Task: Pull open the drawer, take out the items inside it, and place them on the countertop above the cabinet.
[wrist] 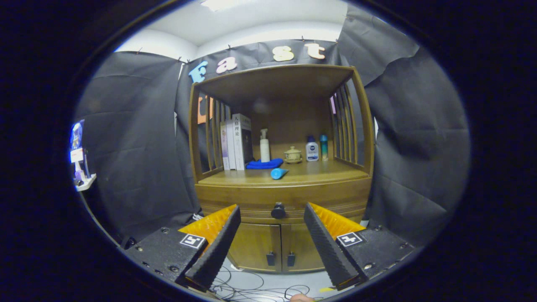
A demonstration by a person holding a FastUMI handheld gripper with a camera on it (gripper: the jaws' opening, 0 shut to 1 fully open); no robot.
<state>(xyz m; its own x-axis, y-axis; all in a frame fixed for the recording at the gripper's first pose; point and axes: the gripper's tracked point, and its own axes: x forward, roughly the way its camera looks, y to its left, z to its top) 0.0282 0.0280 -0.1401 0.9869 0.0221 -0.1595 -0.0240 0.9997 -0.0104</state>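
Tongs (pixel 272 218) were released, fingers spread wide, short of the cabinet (pixel 282 197). Drawer (pixel 251 199) sat closed, its dark knob (pixel 278 210) between the fingertips, beyond them. Blue cylinder (pixel 278 173) lay on the desk (pixel 319 174).

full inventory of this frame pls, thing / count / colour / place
cabinet: 1, brown wood, ahead of the fingers
drawer knob: 1, black, between the fingertips, beyond them
books: several, upright, countertop left
cloth: 1, blue, beside the books
pump bottle: 1, white, behind the cloth
blue cone-shaped thing: 1, lying at countertop front
lidded cup: 1, beige, countertop middle
bottles: 2, white and teal, countertop right
cables: several, black, on the floor
gripper: 1, black and orange fingers, open, nothing held
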